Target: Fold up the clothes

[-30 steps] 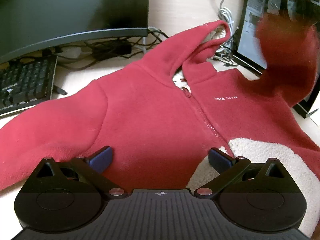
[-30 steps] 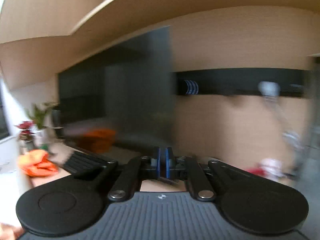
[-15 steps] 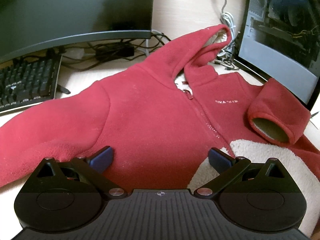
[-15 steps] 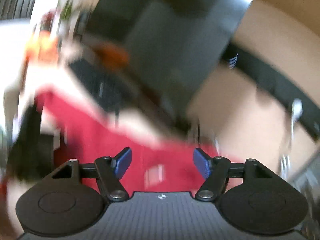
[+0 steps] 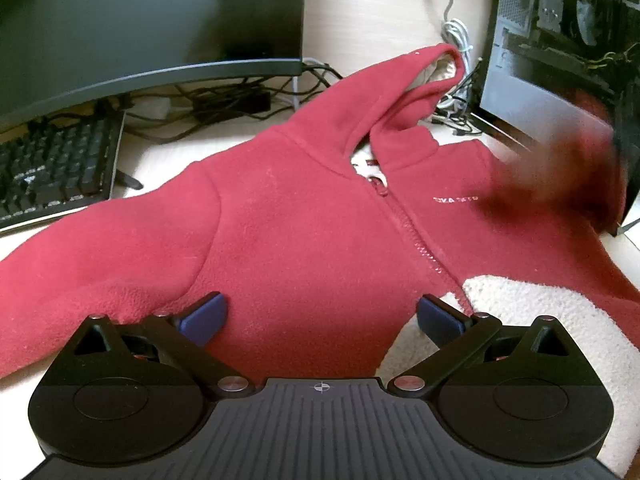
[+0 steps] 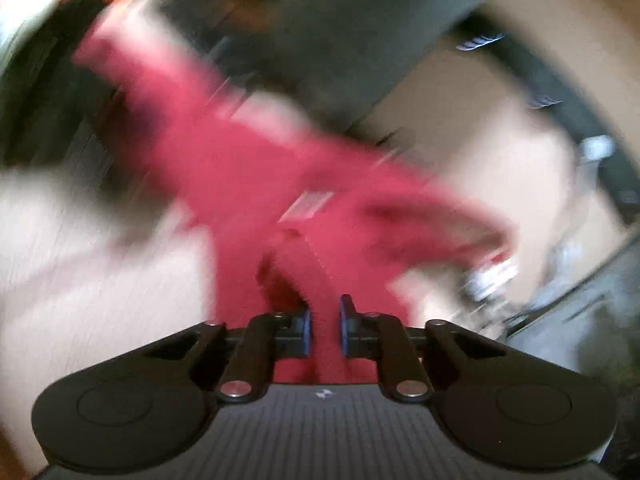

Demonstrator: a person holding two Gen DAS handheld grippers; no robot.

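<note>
Here, in the left wrist view, a red hooded fleece jacket lies spread zip-up on a pale desk, hood toward a dark monitor, a keyboard at its left sleeve. The left gripper hangs wide over the hem, touching nothing. In the blurred right wrist view, the right gripper, having just closed, pinches a fold of red fleece between its pads.
</note>
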